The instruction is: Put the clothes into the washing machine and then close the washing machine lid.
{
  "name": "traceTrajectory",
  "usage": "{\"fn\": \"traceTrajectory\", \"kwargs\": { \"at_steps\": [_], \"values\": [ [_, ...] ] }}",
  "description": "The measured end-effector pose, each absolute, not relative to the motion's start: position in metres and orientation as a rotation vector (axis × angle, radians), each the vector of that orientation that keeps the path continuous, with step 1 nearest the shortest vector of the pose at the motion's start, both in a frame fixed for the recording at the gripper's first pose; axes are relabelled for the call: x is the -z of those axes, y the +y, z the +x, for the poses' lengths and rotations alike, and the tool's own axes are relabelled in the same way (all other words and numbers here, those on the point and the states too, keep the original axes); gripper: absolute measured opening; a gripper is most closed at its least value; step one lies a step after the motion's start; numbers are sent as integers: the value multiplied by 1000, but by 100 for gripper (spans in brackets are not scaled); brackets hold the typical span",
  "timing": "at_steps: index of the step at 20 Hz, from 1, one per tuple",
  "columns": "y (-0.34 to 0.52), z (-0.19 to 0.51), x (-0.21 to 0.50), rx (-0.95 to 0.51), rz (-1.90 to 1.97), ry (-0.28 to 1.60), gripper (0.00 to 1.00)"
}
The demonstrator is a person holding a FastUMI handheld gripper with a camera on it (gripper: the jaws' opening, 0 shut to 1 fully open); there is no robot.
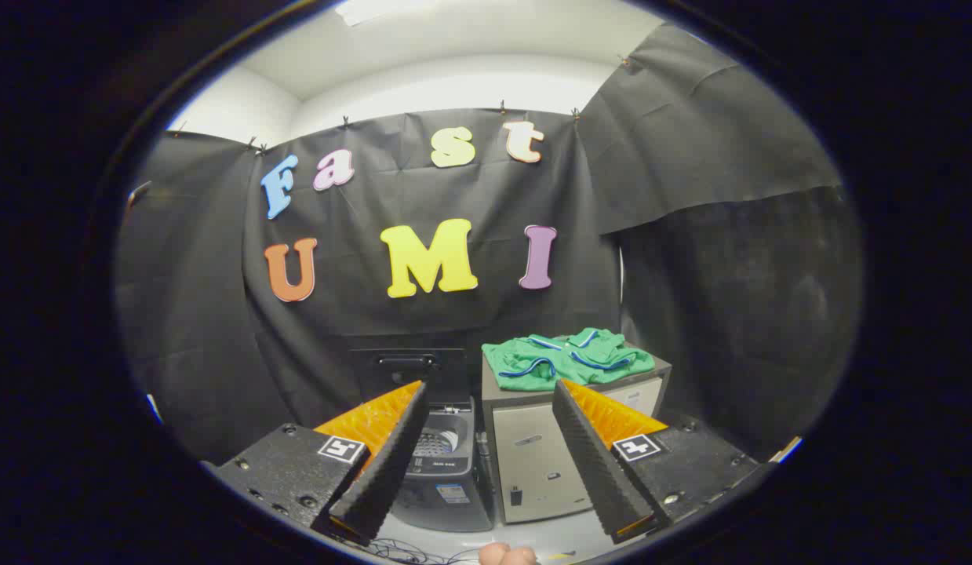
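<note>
Green clothes (568,359) lie flat, widthwise, beyond open, empty claw (489,392).

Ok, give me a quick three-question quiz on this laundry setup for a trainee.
1. True or false: the washer lid is open.
2. Where do the green clothes lie? A) in the washer B) on the cabinet beside it C) between the tool's fingers
3. Fill in: the tool is ____ and holds nothing.

Key: 1 true, the lid stands up behind the drum. 2 B. 3 open; the washer and cabinet lie beyond its spread fingers.
</note>
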State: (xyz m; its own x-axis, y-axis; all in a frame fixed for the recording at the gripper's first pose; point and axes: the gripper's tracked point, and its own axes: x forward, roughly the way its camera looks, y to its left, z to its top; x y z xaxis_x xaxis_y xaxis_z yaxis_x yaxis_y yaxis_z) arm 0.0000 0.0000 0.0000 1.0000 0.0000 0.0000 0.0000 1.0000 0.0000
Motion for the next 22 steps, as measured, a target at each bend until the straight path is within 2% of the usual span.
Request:
{"fn": "traceTrajectory", "kwargs": {
  "at_steps": [22],
  "values": [
    [11, -13, 8, -25, 12, 5, 100]
  ]
}}
